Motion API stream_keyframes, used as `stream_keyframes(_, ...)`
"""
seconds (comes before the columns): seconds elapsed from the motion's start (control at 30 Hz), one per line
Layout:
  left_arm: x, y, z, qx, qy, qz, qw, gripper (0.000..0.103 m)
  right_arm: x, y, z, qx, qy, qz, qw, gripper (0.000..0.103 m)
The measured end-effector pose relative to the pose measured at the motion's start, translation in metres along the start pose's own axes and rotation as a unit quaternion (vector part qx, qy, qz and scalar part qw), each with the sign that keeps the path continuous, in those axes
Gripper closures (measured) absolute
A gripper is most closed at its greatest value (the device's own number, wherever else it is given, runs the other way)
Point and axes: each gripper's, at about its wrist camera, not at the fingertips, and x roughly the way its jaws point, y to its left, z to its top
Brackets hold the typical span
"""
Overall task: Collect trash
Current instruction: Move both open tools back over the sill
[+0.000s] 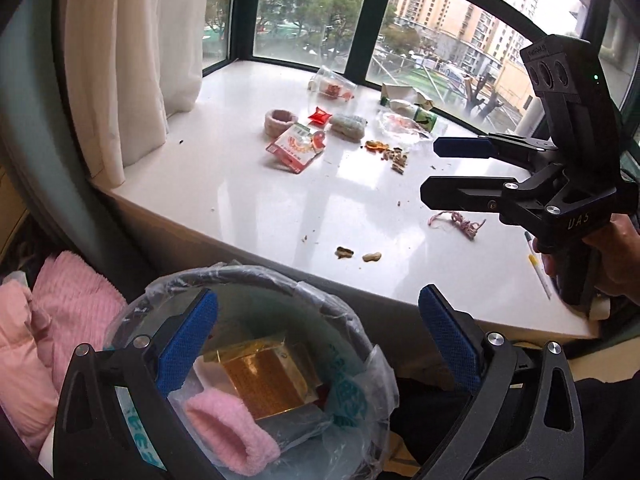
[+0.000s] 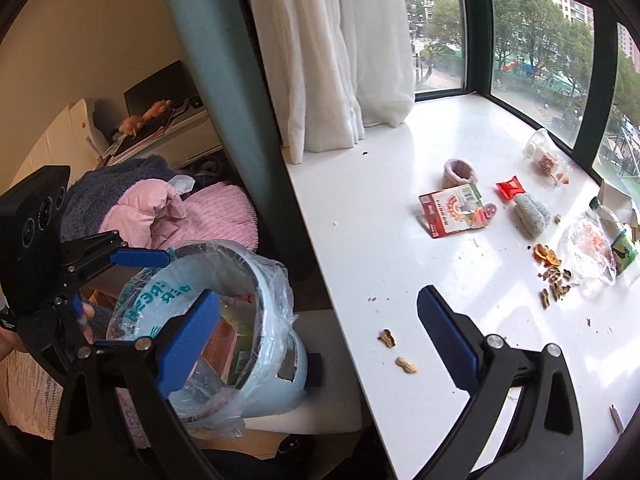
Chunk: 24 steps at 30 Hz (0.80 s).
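Note:
A lined trash bin (image 1: 352,332) stands below the white window ledge (image 1: 248,200); inside lie a gold box (image 1: 264,380) and a pink knit piece (image 1: 228,428). My left gripper (image 1: 320,344) hovers open and empty over the bin, also in the right wrist view (image 2: 120,296). My right gripper (image 1: 430,170) is open and empty above the ledge's right part, over peanut shells (image 2: 396,350) in its own view (image 2: 320,344). On the ledge lie a red-and-white wrapper (image 1: 298,146), a red packet (image 1: 319,116), orange peel (image 1: 376,146), shell bits (image 1: 396,158) and pink yarn (image 1: 460,220).
A white curtain (image 1: 140,48) hangs at the ledge's left end. A plastic cup (image 1: 332,84), a clear bag (image 1: 400,124), a green bottle (image 1: 420,114), a pink knit ring (image 1: 280,122) and a grey knit piece (image 1: 348,126) lie near the window. Pink clothes (image 1: 60,312) are piled left of the bin.

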Motion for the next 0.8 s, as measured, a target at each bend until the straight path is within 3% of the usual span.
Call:
stream_keyframes(0.6,0.032,-0.078,0.077,0.076,-0.005,-0.033,0.9966,0.006,-0.067,-0.081,-0.001,0.085,-0.055,-0.076,0.992,0.007)
stream_keyframes(0.7,0.035,-0.086,0.087,0.07,-0.013,-0.031,0.997,0.006,-0.075,-0.093,-0.004,0.098,-0.058,-0.088,0.99,0.007)
stream_keyframes(0.8,0.039,-0.089,0.097,0.047,-0.02,-0.005,0.9987,0.006,-0.081,-0.102,-0.006,0.103,-0.057,-0.098,0.988,0.007)
